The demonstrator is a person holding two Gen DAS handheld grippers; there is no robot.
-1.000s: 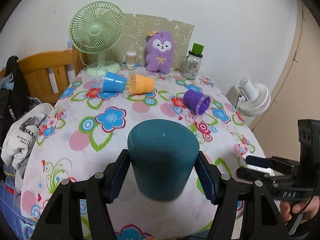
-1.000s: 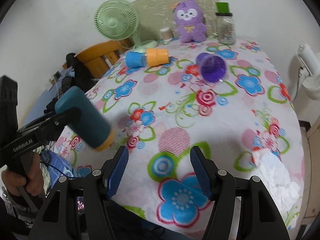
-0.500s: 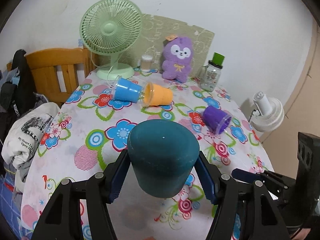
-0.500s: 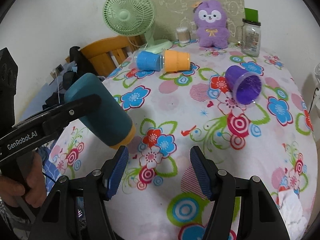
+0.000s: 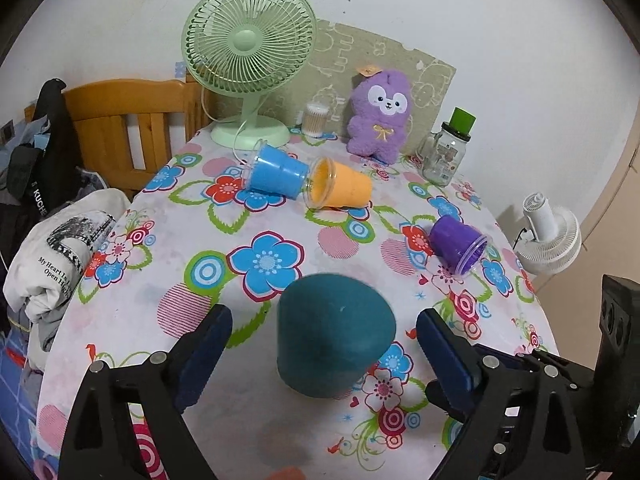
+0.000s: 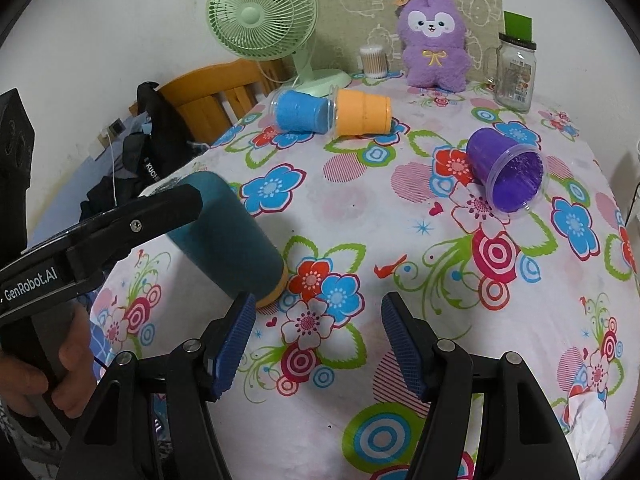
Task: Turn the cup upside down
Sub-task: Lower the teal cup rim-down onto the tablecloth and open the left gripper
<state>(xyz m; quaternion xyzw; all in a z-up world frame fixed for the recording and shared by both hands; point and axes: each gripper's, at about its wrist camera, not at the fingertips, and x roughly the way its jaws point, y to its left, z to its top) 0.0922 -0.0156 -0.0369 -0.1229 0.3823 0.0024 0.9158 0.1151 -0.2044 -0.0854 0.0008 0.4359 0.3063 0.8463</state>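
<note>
The dark teal plastic cup (image 5: 334, 334) is standing upside down on the flowered tablecloth (image 5: 192, 236), its flat base facing up and its orange rim (image 6: 276, 290) pressing against the cloth in the right wrist view. It is sitting at the near part of the table, slightly left of centre. The left gripper (image 5: 324, 338) is reaching around it with its jaws spread wide, each blue pad (image 5: 204, 344) standing clear of the cup's wall, so nothing is being held. In the right wrist view one black finger of that gripper is crossing in front of the cup's upper part.

The right gripper (image 6: 316, 338) is hovering over the near edge of the table with its jaws apart and nothing between them, the teal cup lying just beyond its left fingertip.

Farther back, a blue plastic cup (image 5: 276, 174) and an orange plastic cup (image 5: 340, 190) are lying on their sides, touching each other. A purple translucent cup (image 5: 458, 244) is lying on its side to the right, mouth pointing toward the near right. Along the far edge are standing a pale green desk fan (image 5: 248, 56), a small container of cotton swabs (image 5: 316, 120), a purple plush toy (image 5: 380, 114) and a glass jar with a green lid (image 5: 448, 152). A wooden chair (image 5: 132, 120) is standing at the far left.
</note>
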